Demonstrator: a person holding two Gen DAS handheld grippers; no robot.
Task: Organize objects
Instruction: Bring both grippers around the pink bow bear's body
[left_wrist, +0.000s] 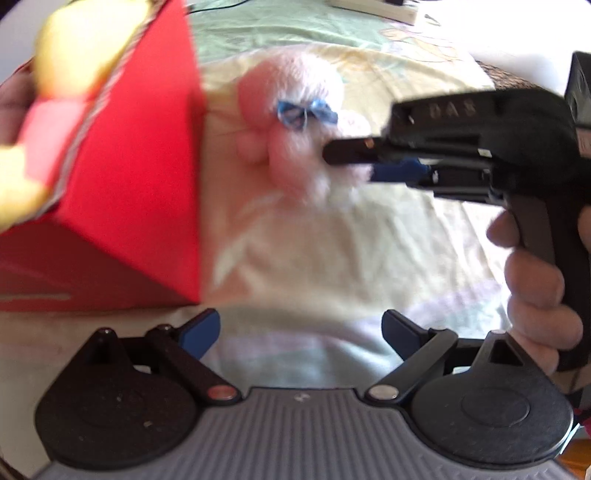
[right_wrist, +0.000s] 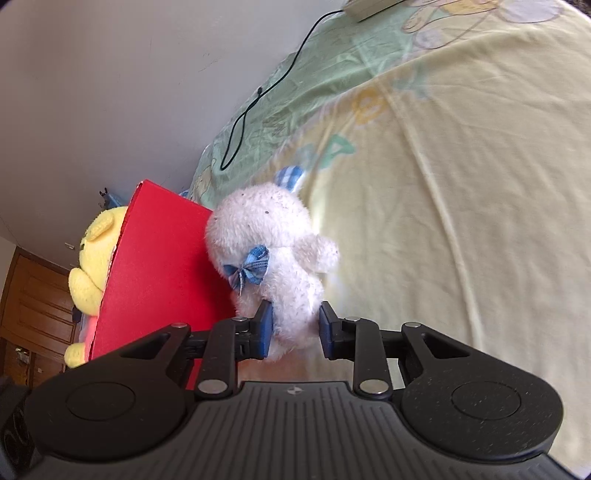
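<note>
Gripping white plush bunny (right_wrist: 280, 258) — right claw (right_wrist: 295, 328), beside red box (right_wrist: 162, 266)

White plush toy (right_wrist: 269, 258): fluffy, speckled with dirt, blue checked bow at neck, blue checked ear at its 12 o'clock. Held off the bed, lower body pinched between the blue pads of the right tool (right_wrist: 295, 328).

Red box (right_wrist: 162, 273): open-topped, tilted, directly at the white toy's 9 o'clock, touching it.

Yellow plush toy (right_wrist: 92, 258): knitted texture, inside the box, head and paws protruding.
</note>
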